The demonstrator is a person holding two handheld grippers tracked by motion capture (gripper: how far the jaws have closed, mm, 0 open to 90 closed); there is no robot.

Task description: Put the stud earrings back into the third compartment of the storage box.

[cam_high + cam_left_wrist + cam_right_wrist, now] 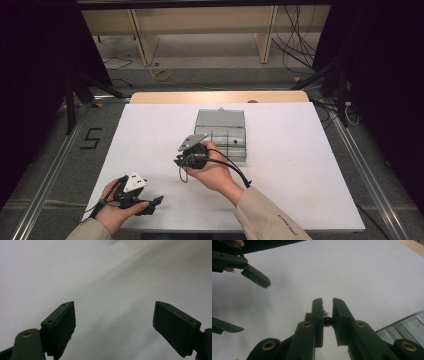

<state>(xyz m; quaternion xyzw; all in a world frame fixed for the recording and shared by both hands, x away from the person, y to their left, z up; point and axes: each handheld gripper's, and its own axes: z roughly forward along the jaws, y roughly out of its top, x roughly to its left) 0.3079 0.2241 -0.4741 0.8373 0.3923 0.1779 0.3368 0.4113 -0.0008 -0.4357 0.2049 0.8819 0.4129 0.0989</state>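
Centrally over the white table, the right gripper pinches a small dark reddish bead between its pads, jaws nearly together, a thin wire loop showing just above the bead; just beyond that hand lies an open grey compartment box, lid tilted back, near the middle of the table; at the near left edge the left gripper rests low over bare white surface, its jaws wide apart with nothing between them; the two grippers sit well apart.
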